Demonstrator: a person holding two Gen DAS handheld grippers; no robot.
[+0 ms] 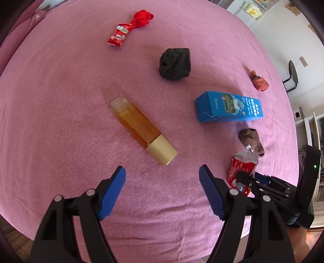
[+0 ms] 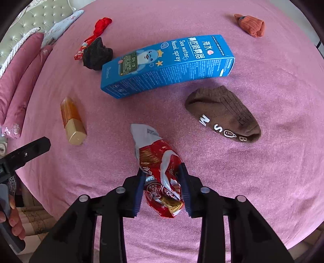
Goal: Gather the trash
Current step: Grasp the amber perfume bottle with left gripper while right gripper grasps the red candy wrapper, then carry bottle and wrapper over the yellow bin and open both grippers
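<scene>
A crumpled red and white snack wrapper lies on the pink bed sheet, and my right gripper is shut on its near end, blue pads pressing both sides. In the left wrist view the same wrapper shows at the right with the right gripper's black fingers on it. My left gripper hangs open over the sheet, nothing between its pads, just short of the beige cap of an amber bottle. A small red candy wrapper lies far off. A blue nasal spray box lies beyond the held wrapper.
Rolled socks are scattered on the sheet: a brown sock, a black sock, an orange sock and a red one. Pink pillows line the left edge. A person's hand holds the left gripper's handle.
</scene>
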